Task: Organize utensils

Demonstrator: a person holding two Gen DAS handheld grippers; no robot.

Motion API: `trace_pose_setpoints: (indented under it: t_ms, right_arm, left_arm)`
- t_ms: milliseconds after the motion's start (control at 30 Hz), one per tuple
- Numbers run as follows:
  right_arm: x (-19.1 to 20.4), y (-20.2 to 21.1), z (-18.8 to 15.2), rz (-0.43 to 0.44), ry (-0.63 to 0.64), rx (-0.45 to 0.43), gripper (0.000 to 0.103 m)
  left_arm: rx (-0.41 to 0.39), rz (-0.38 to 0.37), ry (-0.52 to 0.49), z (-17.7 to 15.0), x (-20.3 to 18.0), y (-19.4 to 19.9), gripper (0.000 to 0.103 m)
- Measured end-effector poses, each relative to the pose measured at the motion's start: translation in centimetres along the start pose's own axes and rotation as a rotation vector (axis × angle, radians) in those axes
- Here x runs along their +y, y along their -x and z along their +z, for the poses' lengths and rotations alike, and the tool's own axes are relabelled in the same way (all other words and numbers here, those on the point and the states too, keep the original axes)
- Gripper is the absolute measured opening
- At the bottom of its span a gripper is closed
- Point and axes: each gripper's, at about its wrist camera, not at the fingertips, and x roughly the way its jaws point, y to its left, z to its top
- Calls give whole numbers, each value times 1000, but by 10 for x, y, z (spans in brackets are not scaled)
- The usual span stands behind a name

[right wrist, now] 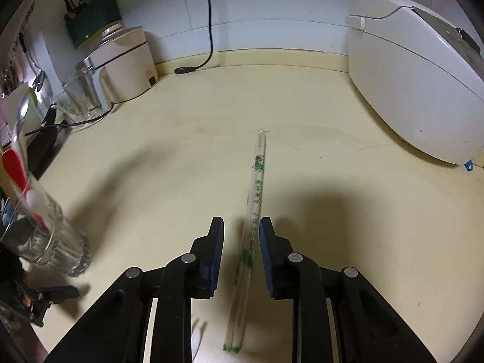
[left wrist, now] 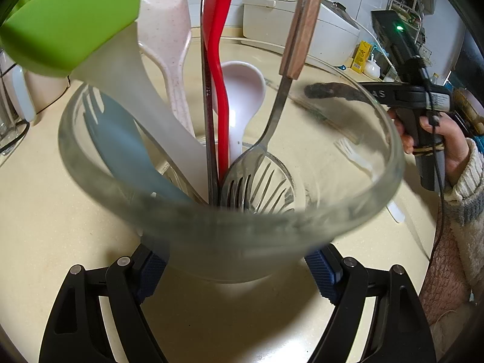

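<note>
Glass [left wrist: 230, 242] clamped by left gripper [left wrist: 236, 267] holds spatulas and spoons; right gripper [right wrist: 241, 236] released around chopsticks [right wrist: 252, 211].

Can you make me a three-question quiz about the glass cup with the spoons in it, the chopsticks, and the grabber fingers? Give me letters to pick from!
1. Where do the clear chopsticks with green print lie?
A. flat on the cream countertop
B. inside the glass
C. on the rice cooker

2. What colour is the long flat utensil handle standing in the middle of the clear glass cup?
A. yellow
B. red
C. black

3. How are the right gripper fingers?
A. squeezed shut on a spoon
B. holding the glass
C. apart, with the chopsticks between them

Answers:
1 A, they lie flat on the counter.
2 B, it is bright red.
3 C, there are gaps beside the chopsticks.
</note>
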Motion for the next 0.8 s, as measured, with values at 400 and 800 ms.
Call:
trace_pose_setpoints:
  t_ms: [400, 800]
  right_arm:
    - [3, -49, 33, -87, 28, 40, 28]
    - [6, -62, 47, -86, 156, 40, 23]
  left_arm:
    - [0, -1, -3, -2, -1, 3, 86]
    - [8, 15, -19, -5, -3, 5, 87]
